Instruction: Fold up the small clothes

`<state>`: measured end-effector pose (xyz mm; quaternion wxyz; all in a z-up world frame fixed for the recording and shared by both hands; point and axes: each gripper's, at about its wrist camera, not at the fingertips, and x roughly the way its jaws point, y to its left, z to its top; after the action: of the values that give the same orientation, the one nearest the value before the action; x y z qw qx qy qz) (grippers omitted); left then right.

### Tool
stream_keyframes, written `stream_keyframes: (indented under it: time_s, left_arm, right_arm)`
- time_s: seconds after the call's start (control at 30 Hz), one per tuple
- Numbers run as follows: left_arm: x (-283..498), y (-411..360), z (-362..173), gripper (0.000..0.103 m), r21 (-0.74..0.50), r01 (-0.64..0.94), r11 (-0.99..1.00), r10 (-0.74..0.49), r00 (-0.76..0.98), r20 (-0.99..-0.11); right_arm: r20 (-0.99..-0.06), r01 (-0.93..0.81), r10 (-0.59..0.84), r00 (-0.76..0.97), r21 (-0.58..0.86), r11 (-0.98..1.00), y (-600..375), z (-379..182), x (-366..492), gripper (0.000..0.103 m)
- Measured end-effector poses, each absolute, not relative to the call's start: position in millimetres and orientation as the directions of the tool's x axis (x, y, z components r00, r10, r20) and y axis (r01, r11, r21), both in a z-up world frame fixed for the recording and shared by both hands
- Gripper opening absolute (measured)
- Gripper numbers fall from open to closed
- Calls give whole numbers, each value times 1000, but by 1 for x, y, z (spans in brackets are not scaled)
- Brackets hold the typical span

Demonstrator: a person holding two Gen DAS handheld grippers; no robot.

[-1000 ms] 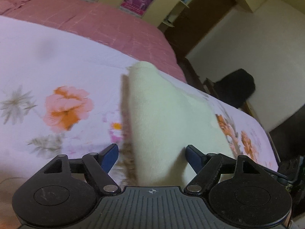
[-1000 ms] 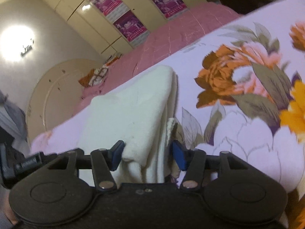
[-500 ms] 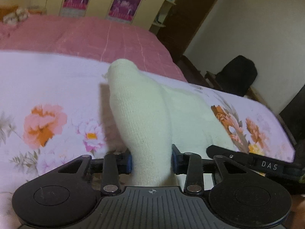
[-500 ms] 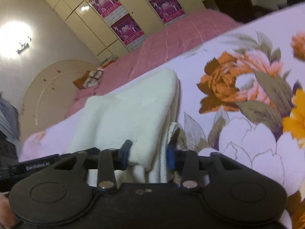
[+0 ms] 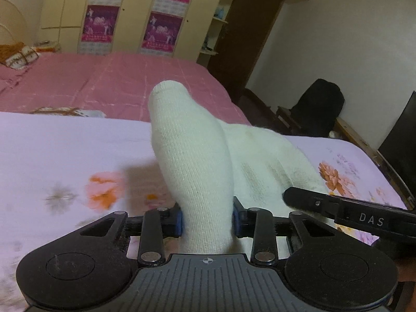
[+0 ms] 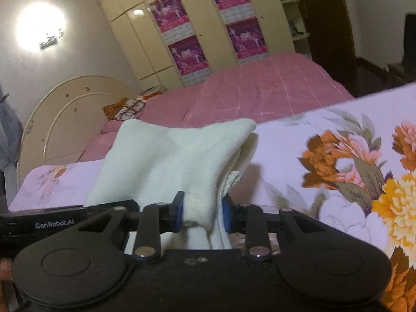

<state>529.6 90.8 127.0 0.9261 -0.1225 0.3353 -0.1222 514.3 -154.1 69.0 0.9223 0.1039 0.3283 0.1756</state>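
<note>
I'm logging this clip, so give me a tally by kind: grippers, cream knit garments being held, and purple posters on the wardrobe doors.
Grippers: 2, the left gripper and the right gripper, both shut on the garment
Cream knit garments: 1
Purple posters on the wardrobe doors: 4
Total: 7

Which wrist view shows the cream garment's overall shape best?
The right wrist view: the cream garment spreads wide there, both far corners visible, pinched in the right tongs. The left wrist view shows mostly one raised fold clamped in the left tongs.
</note>
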Motion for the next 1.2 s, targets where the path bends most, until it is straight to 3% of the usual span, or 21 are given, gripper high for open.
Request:
stream_keyframes:
  time_s: [0.43, 0.83, 0.93, 1.0, 1.07, 1.2]
  left_arm:
    - [433, 211, 136, 35, -199, 51, 979, -172, 733, -658]
    - [394, 274, 75, 38, -301, -63, 952, -178, 686, -705]
    - [393, 274, 62, 47, -332, -85, 940, -181, 700, -691]
    - [393, 273, 57, 73, -315, -102, 944, -156, 701, -695]
    - [391, 276, 52, 86, -282, -128, 951, -115, 702, -703]
    - [378, 289, 57, 86, -322, -132, 938, -143, 696, -704]
  right_arm:
    - [-554, -362, 475, 684, 307, 880, -26, 69, 453, 27]
    - [-623, -391, 532, 573, 363, 846, 40, 28, 434, 27]
    - [-655, -376, 513, 556, 352, 857, 39, 15, 436, 27]
    - [-668, -359, 513, 539, 369, 857, 35, 5, 439, 28]
    - [-665, -350, 532, 524, 401, 846, 28, -3, 440, 31]
    - [-664, -324, 577, 476, 478, 817, 15, -2, 445, 42]
